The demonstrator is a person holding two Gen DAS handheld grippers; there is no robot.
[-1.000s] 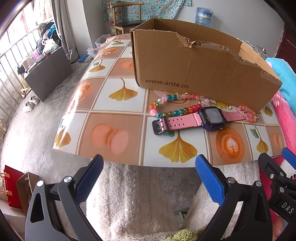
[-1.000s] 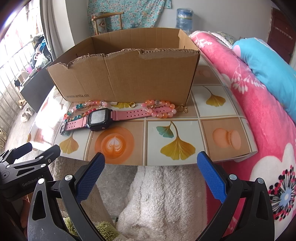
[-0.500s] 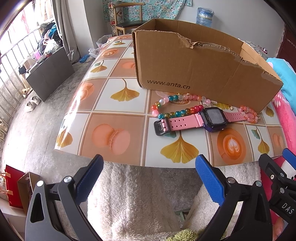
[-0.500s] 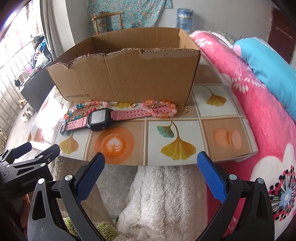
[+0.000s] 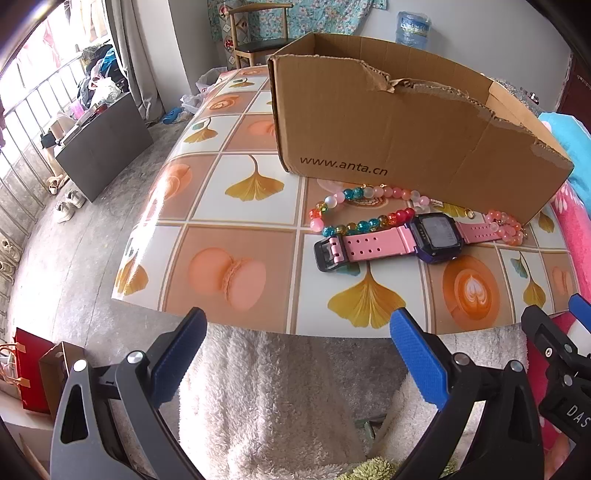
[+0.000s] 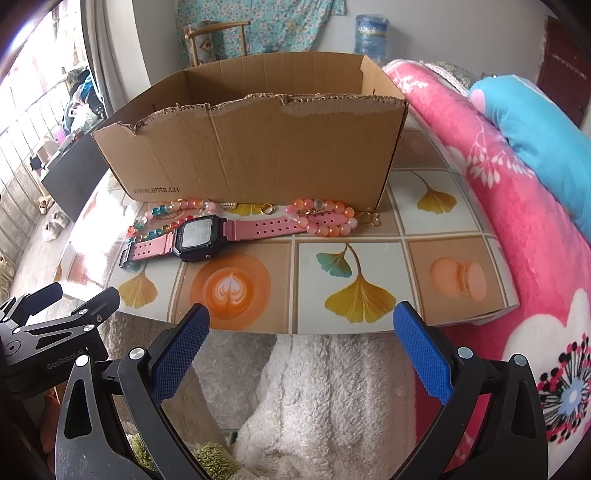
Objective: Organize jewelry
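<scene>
Fingers of the left gripper (image 5: 295,356) are standing spread wide with nothing between them, hovering just off the near edge of the table (image 5: 229,236); their blue pads (image 5: 417,354) are showing a fine grid texture. The right gripper (image 6: 301,350) is hanging likewise, its fingers apart and empty, over white fleece fabric (image 6: 314,387) below the table edge. In the right wrist view the left gripper's black body is showing at the lower left, with "GenRobot.AI" partly readable on it; in the left wrist view the right gripper's body is carrying the letters "DAS", the rest cut off.

Farther in, a pink-strapped digital watch (image 6: 199,238) is lying flat on the patterned tablecloth, its dark square face turned up; the screen's digits are too small to read. Touching its left strap end, a multicoloured bead bracelet (image 5: 354,212) is lying just behind it, and a pink-and-orange bead bracelet (image 6: 325,219) is overlapping the right strap end. A small gold ring (image 6: 266,209) is sitting between the bracelets, near the box.

Behind all of these, a cardboard box (image 6: 258,147) with a torn upper edge is standing open, printed "www.anta.cn" at its lower left. Beyond it, a wooden chair (image 5: 258,35) and a water bottle (image 6: 371,33) are standing by the far wall.
</scene>
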